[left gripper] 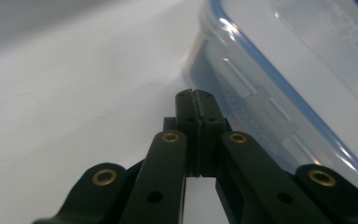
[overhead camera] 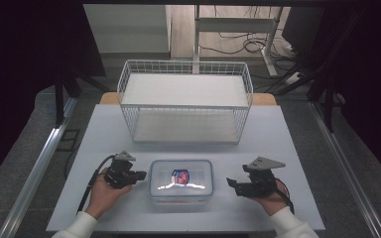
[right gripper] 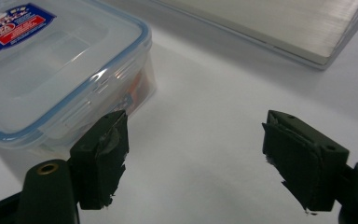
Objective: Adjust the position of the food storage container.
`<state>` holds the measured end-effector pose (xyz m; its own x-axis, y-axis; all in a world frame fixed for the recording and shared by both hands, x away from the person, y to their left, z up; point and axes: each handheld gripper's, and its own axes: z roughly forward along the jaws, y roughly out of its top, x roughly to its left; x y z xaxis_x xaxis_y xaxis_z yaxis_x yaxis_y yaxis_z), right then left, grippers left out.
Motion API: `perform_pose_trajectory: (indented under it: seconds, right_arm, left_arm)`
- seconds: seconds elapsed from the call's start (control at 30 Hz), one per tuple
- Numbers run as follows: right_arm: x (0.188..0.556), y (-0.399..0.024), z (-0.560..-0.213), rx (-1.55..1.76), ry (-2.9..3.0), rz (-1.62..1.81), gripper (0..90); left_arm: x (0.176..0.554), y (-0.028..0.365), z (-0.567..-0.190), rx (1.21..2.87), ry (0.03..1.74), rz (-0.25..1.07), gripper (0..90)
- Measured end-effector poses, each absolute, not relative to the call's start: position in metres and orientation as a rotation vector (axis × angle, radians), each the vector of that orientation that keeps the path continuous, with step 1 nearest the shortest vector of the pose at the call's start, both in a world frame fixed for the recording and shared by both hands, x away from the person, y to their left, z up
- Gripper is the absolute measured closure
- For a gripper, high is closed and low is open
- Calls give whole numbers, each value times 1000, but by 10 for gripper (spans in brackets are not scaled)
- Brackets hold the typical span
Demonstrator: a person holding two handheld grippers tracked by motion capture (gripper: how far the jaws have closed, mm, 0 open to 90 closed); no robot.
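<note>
At the desk's [overhead camera: 104, 129] six o'clock edge lies a clear plastic food container [overhead camera: 181, 181], its blue-sealed lid on, with the empty wire basket [overhead camera: 185, 101] well apart at twelve. Left tongs [overhead camera: 140, 176] sit clenched on nothing at the container's nine o'clock side, tips just beside its latch. Right tongs [overhead camera: 229, 184] stand released at three o'clock, near its corner. Nothing looks grasped yet; the handling itself appears still ahead.

White table [overhead camera: 104, 129] with wire basket [overhead camera: 186, 101] and lidded plastic container [overhead camera: 181, 182].
</note>
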<state>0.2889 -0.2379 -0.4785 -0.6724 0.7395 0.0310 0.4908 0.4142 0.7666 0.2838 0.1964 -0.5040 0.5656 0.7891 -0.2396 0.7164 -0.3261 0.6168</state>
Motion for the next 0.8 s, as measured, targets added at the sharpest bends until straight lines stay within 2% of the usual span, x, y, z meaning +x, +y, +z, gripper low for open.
perform_pose_trajectory:
  seconds: [0.33, 0.4, 0.47, 0.5, 0.53, 0.6, 0.63, 0.67, 0.7, 0.8]
  right_arm:
    - [288, -238, -478, 1058, 2350, 1146, 223]
    - [288, -238, -478, 1055, 2351, 1150, 223]
    - [288, -238, -478, 1049, 2358, 1164, 221]
    - [288, -238, -478, 1049, 2358, 1164, 221]
    - [288, -239, -478, 1052, 2359, 1177, 221]
    - [289, -240, -478, 1054, 2359, 1185, 221]
    - [289, -240, -478, 1055, 2360, 1188, 220]
    - [289, -240, -478, 1055, 2360, 1188, 220]
    - [290, -240, -477, 1057, 2361, 1199, 220]
    - [291, -240, -478, 1061, 2365, 1214, 221]
  left_arm:
    - [263, 224, -494, 1972, 1228, 132, 887]
    - [262, 225, -493, 1964, 1227, 128, 859]
    - [262, 224, -493, 1950, 1228, 133, 753]
    - [261, 223, -492, 1945, 1234, 145, 753]
    - [262, 221, -493, 1944, 1274, 165, 568]
    - [262, 220, -494, 1938, 1298, 172, 461]
    - [263, 221, -494, 1936, 1309, 180, 419]
    - [263, 222, -493, 1928, 1319, 183, 419]
    - [261, 223, -492, 1916, 1329, 190, 339]
    - [259, 225, -490, 1903, 1322, 181, 256]
